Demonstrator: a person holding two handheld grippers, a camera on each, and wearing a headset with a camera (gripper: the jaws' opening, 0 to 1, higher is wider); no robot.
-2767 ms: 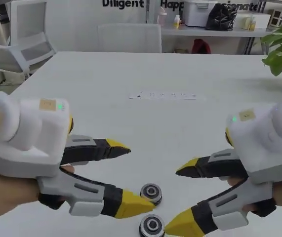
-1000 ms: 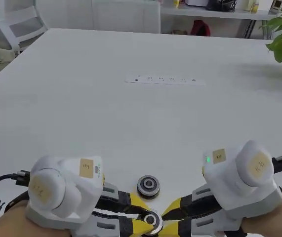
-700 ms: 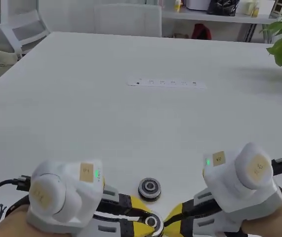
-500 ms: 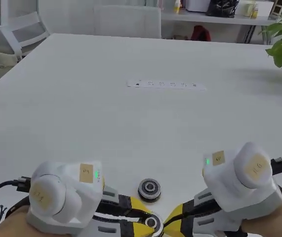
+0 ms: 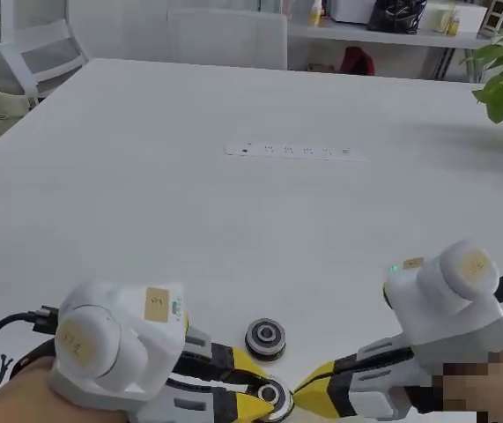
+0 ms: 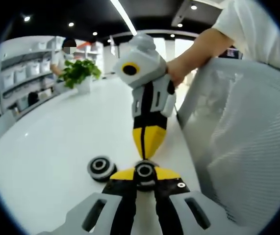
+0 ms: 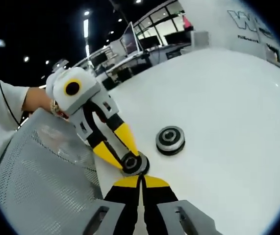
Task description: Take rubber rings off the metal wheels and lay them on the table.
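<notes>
Noted right gripper (image 5: 306, 398) body swung outward and rolled since 0.5 s ago, tips kept at the metal wheel (image 6: 144, 172). Left gripper (image 6: 144, 175) clamped across that wheel near the table's (image 5: 233, 220) close edge, likely to fix the hub so the rubber ring (image 6: 139, 165) can be peeled against it. Right jaws pressed together, tip touching the wheel rim; cannot tell whether rubber is pinched. Second wheel (image 5: 265, 337) lying flat just beyond, apart from both grippers, presumably queued next.
</notes>
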